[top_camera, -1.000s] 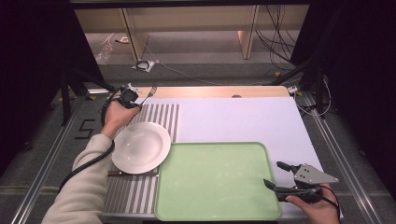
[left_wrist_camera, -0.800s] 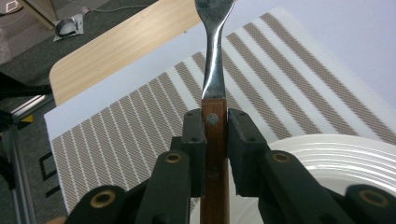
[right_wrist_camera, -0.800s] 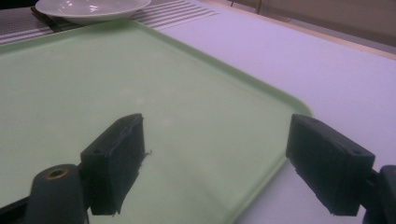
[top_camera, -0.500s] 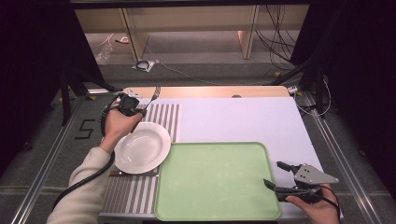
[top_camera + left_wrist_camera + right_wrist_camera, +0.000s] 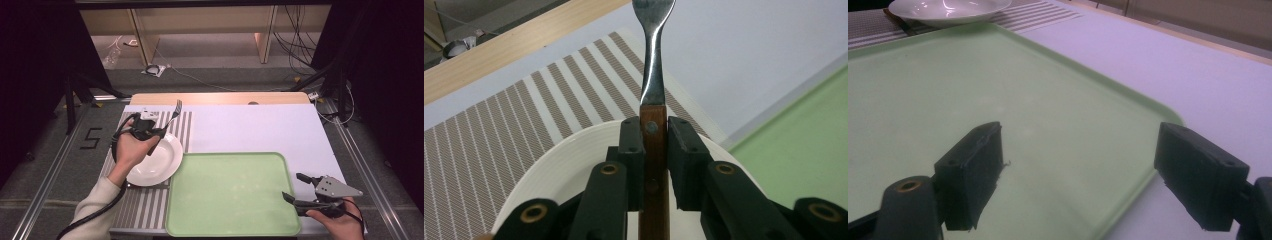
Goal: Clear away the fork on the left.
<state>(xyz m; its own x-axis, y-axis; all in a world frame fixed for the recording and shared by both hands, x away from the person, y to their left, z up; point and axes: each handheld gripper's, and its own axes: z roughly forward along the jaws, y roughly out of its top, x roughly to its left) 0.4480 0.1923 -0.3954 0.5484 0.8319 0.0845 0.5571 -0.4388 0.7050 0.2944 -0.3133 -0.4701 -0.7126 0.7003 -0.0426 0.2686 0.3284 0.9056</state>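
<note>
A fork with a wooden handle is clamped between the jaws of my left gripper, tines pointing away toward the table's far side. In the left gripper view the pads of the left gripper press the fork handle from both sides, above the far rim of a white plate. The plate lies on a striped placemat. My right gripper stands open at the near right corner of a green tray, nothing between its jaws.
The tray is bare and lies right of the plate. A white table surface runs behind it to a wooden edge. A dark slim item pokes out under the plate's near rim.
My left hand has carried the fork nearer and a little to the right, from beyond the placemat's far corner to above the plate's far rim. The right gripper has kept still.
</note>
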